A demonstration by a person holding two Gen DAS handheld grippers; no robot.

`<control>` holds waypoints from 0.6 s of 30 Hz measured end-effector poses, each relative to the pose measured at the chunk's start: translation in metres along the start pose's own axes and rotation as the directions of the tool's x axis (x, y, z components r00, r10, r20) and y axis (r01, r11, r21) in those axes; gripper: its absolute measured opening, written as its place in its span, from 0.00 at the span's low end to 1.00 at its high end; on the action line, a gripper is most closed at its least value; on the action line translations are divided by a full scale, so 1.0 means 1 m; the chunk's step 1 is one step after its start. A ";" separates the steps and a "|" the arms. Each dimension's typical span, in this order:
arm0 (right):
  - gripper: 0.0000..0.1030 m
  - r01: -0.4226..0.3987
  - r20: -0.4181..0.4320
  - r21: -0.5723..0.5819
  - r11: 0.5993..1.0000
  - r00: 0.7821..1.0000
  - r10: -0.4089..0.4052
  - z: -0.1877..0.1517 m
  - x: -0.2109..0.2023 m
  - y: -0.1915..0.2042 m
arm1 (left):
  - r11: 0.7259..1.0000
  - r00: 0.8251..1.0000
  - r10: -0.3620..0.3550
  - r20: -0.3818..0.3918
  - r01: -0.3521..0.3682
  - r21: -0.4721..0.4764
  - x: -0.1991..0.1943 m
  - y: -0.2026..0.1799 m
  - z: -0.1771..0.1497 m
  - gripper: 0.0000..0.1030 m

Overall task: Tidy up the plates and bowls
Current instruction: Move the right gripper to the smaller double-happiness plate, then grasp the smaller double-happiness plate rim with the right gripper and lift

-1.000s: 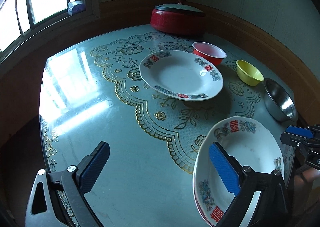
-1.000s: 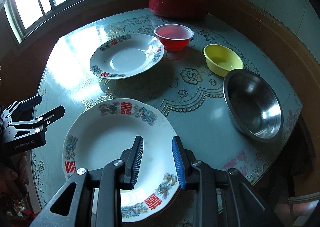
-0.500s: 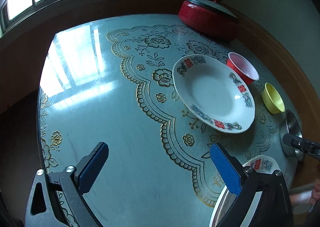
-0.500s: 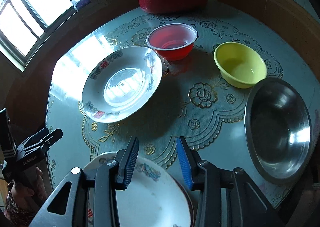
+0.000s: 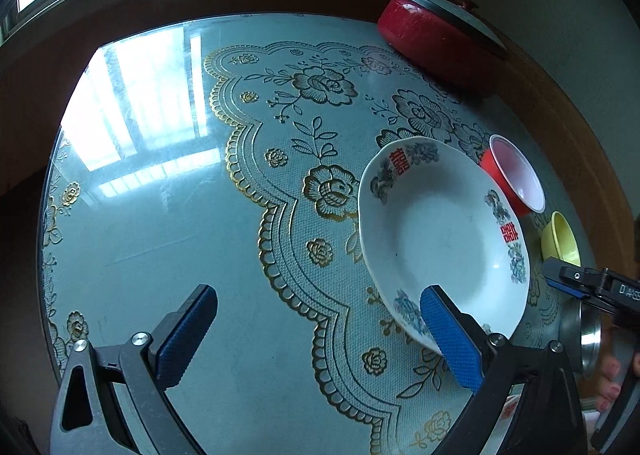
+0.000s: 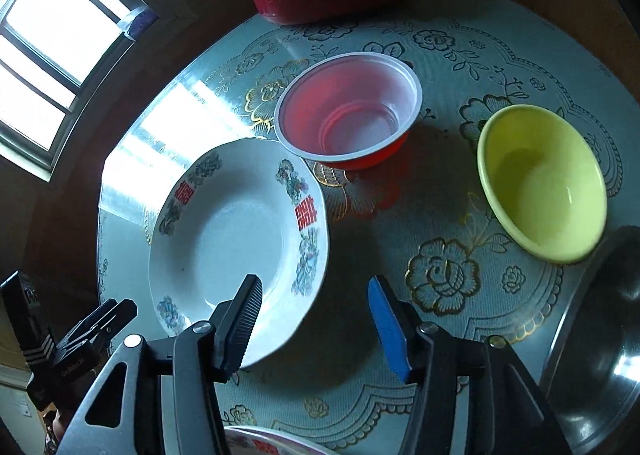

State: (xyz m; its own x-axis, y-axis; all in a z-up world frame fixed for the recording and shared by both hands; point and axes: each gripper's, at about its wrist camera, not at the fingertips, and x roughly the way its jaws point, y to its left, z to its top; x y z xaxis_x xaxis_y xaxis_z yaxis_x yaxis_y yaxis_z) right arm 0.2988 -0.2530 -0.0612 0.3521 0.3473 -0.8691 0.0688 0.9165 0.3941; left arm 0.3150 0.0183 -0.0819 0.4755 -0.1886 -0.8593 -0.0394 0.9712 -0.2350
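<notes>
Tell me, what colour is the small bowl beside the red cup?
Yellow bowl, clearest in the right wrist view.

Home dining corner. Round table [image 5: 160, 215] under glass top, gold-edged floral lace cloth [image 5: 320, 183] beneath glass. Everyday tableware out: white plate [image 6: 236, 239] with red double-happiness characters and flowers, red plastic bowl [image 6: 352, 111], yellow bowl [image 6: 544, 183], steel basin [image 6: 600, 335]. Lidded red pot [image 5: 440, 43] at far edge. Wood wainscot [image 5: 560, 127] below pale wall, wood-framed window [image 6: 52, 39] letting in daylight.
</notes>
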 end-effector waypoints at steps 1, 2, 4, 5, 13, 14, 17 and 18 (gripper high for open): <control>0.54 0.004 -0.003 0.004 1.000 1.000 -0.004 0.004 0.004 0.000 | 1.000 1.000 0.004 0.003 -0.004 0.003 0.004 -0.002 0.003 0.99; 0.54 0.004 -0.005 0.006 1.000 1.000 -0.004 0.008 0.009 0.001 | 1.000 1.000 0.004 0.002 -0.004 0.005 0.007 -0.004 0.005 0.99; 0.54 0.008 -0.018 0.013 1.000 1.000 -0.007 0.013 0.017 0.002 | 1.000 1.000 -0.006 -0.005 0.006 0.010 0.015 -0.007 0.011 0.99; 0.54 0.008 -0.023 0.019 1.000 1.000 -0.007 0.016 0.022 0.002 | 1.000 1.000 -0.009 -0.007 0.009 0.014 0.018 -0.009 0.013 0.99; 0.52 -0.031 -0.058 0.029 0.999 0.998 0.033 0.029 0.045 0.004 | 0.996 1.000 -0.016 0.000 0.015 0.090 0.045 -0.029 0.024 0.94; 0.46 -0.031 -0.062 0.022 0.999 0.998 0.032 0.029 0.048 0.005 | 0.995 1.000 -0.018 -0.003 0.018 0.098 0.048 -0.030 0.025 0.93; 0.37 -0.032 -0.083 0.010 0.999 0.996 0.032 0.030 0.055 0.008 | 0.992 1.000 -0.012 0.000 0.012 0.127 0.054 -0.034 0.025 0.91; 0.36 -0.027 -0.085 0.010 1.000 0.996 0.028 0.030 0.057 0.007 | 0.991 1.000 -0.011 0.000 0.011 0.133 0.055 -0.035 0.025 0.90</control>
State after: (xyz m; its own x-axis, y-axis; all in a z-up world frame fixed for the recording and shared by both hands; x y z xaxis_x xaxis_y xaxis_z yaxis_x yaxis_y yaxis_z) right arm 0.3471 -0.2327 -0.0987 0.2738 0.3884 -0.8799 0.0680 0.9047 0.4205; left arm 0.3648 -0.0220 -0.1096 0.4763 -0.1996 -0.8563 0.0833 0.9798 -0.1820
